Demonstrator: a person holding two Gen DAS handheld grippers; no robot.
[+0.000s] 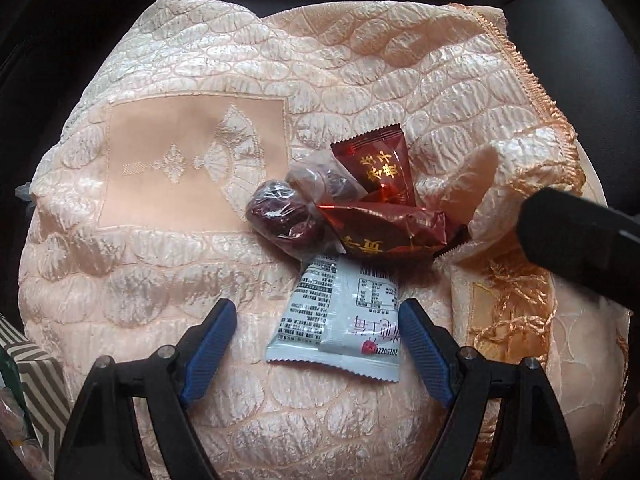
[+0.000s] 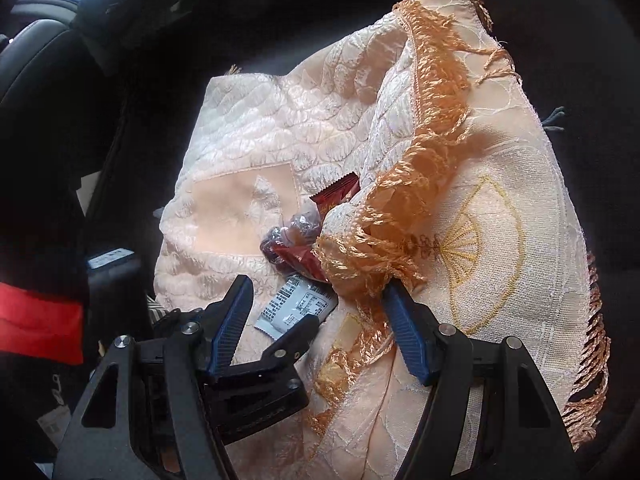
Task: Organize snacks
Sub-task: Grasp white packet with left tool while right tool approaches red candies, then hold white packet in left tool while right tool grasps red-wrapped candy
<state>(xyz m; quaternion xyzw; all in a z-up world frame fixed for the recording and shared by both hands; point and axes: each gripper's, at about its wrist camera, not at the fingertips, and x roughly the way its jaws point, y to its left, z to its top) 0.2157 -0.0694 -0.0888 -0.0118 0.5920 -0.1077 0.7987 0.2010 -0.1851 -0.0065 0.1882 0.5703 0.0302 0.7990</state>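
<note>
A small heap of snacks lies on a peach quilted cloth [image 1: 192, 248]. It holds two red foil packets [image 1: 376, 164], clear-wrapped dark dates [image 1: 280, 216] and a white printed packet [image 1: 340, 320]. My left gripper [image 1: 318, 344] is open just above the cloth, and the white packet lies between its blue pads, untouched. My right gripper [image 2: 318, 326] stands open beside a raised fold of the cloth, whose orange fringe [image 2: 360, 264] brushes its right finger. In the right wrist view the white packet [image 2: 296, 308] and a red packet [image 2: 336, 196] peek out beside the fold.
The cloth is spread over a black car seat [image 1: 568, 48]. A striped box [image 1: 36, 380] sits at the lower left. A dark sleeve with a red band [image 2: 40, 320] fills the left of the right wrist view. Fringe edges the cloth's right side.
</note>
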